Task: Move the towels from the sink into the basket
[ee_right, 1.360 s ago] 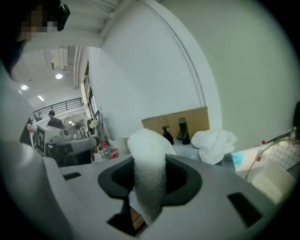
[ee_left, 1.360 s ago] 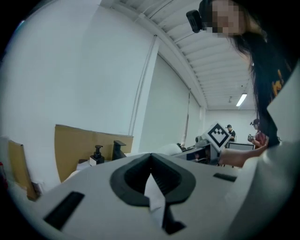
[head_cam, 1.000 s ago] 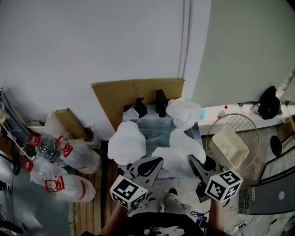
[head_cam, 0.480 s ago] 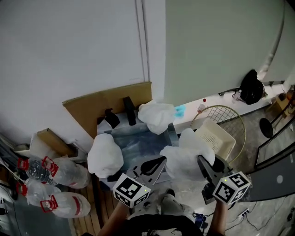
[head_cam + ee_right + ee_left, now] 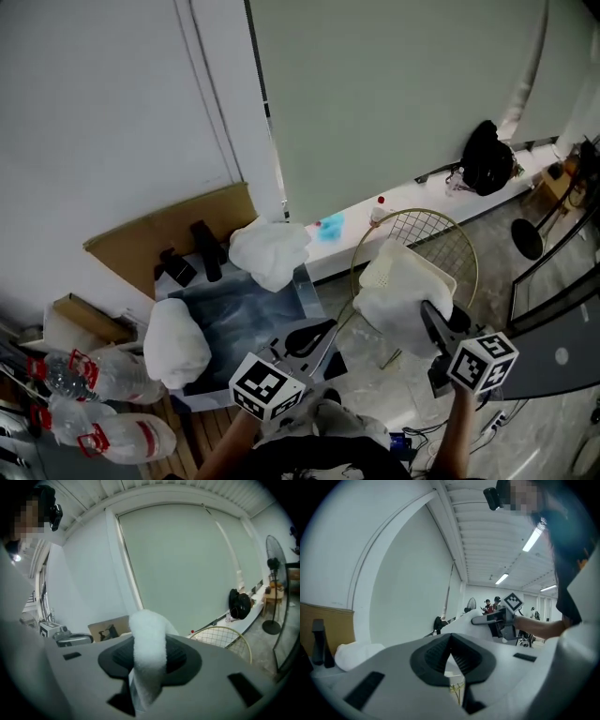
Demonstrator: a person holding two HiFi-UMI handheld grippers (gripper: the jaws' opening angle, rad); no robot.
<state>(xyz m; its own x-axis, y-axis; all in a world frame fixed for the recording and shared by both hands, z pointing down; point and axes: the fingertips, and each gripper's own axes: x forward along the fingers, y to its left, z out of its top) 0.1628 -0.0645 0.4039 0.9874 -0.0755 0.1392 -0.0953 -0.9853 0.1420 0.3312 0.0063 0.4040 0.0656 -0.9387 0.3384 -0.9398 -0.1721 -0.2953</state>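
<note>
1. The left gripper [image 5: 314,334] is nearest. Its jaws are pressed together on nothing, and it is above the sink's [image 5: 246,317] near right corner.
2. The right gripper [image 5: 434,315] pinches a white towel [image 5: 148,651]. Seen along the jaws, the towel's long axis runs up and down, with its top end curling over.
3. That towel hangs bunched over the near edge of the basket [image 5: 418,263], to the right of the sink.
4. Two more towels rest on the sink, one at the left rim [image 5: 175,342] and one at the far right corner [image 5: 270,251].

towels [image 5: 270,251] – white | basket [image 5: 386,274] – cream, perforated | sink [image 5: 242,311] – blue-grey | cardboard [image 5: 159,234] – brown
</note>
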